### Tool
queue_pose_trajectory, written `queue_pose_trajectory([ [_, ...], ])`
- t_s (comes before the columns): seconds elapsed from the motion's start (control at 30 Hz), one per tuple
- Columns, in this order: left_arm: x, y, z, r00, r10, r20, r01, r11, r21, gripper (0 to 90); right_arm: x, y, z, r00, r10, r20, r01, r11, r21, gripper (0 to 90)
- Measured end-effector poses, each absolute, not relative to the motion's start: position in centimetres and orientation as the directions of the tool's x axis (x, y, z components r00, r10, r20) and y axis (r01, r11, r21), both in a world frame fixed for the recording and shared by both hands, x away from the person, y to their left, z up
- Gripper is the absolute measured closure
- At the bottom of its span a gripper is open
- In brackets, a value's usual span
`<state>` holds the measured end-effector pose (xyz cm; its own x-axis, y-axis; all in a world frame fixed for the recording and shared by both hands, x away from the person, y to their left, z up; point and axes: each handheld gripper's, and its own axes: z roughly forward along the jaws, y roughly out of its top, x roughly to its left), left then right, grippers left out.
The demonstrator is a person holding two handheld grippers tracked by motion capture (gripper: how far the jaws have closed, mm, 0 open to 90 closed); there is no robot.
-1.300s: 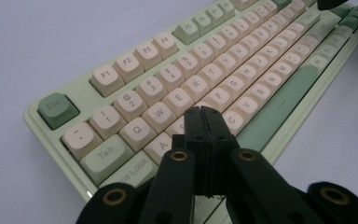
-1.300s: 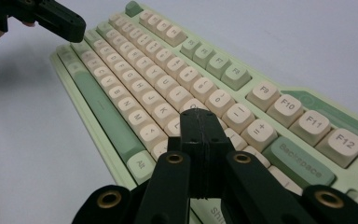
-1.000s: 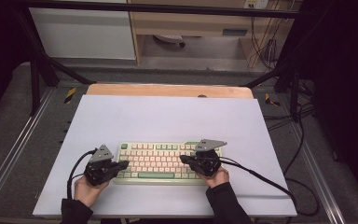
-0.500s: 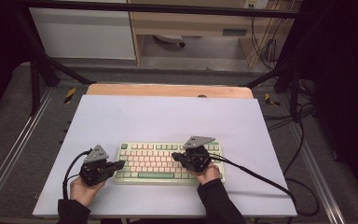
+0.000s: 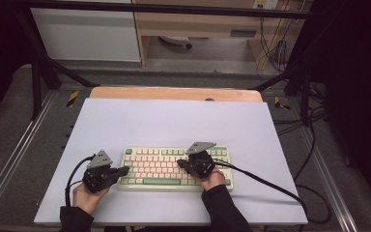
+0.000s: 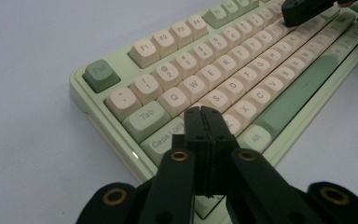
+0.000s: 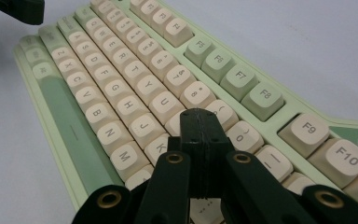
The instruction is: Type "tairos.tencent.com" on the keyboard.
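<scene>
Right claw [image 5: 179, 165], jaws pressed together, has slid left from the keyboard's [image 5: 174, 168] right end to mid-rows, probably over I/O/K. Left claw [image 5: 125, 170], also closed, hovers near Caps Lock. Keyboard sits front-centre on the surface [image 5: 174, 121]; typing continues.

My left black two-jaw gripper [image 5: 124, 170] and right black two-jaw gripper [image 5: 180, 164] each carry a grey three-cornered plate on top and trail a thick black cable. Up close, my flat matte black fingers [image 6: 205, 140] are ridged, and their linkage arms pivot on brass-ringed holes. Dark long sleeves [image 5: 224, 208] cover my forearms.
</scene>
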<state>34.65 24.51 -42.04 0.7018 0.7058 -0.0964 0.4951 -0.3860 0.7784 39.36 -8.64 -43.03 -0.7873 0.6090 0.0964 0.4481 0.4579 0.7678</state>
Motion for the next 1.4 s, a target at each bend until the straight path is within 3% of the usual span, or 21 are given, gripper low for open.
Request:
queue_pose_trajectory([
  [0.93,34.6,24.7,-42.2,0.697,0.71,-0.098,0.499,-0.384,0.777,90.0,37.9,-9.3,-41.2,-0.805,0.586,0.093,0.41,0.437,0.801,90.0],
  [1.4,34.6,24.8,-42.2,0.697,0.711,-0.098,0.501,-0.384,0.776,90.0,37.0,-8.8,-41.8,-0.822,0.557,0.116,0.409,0.436,0.802,90.0],
])
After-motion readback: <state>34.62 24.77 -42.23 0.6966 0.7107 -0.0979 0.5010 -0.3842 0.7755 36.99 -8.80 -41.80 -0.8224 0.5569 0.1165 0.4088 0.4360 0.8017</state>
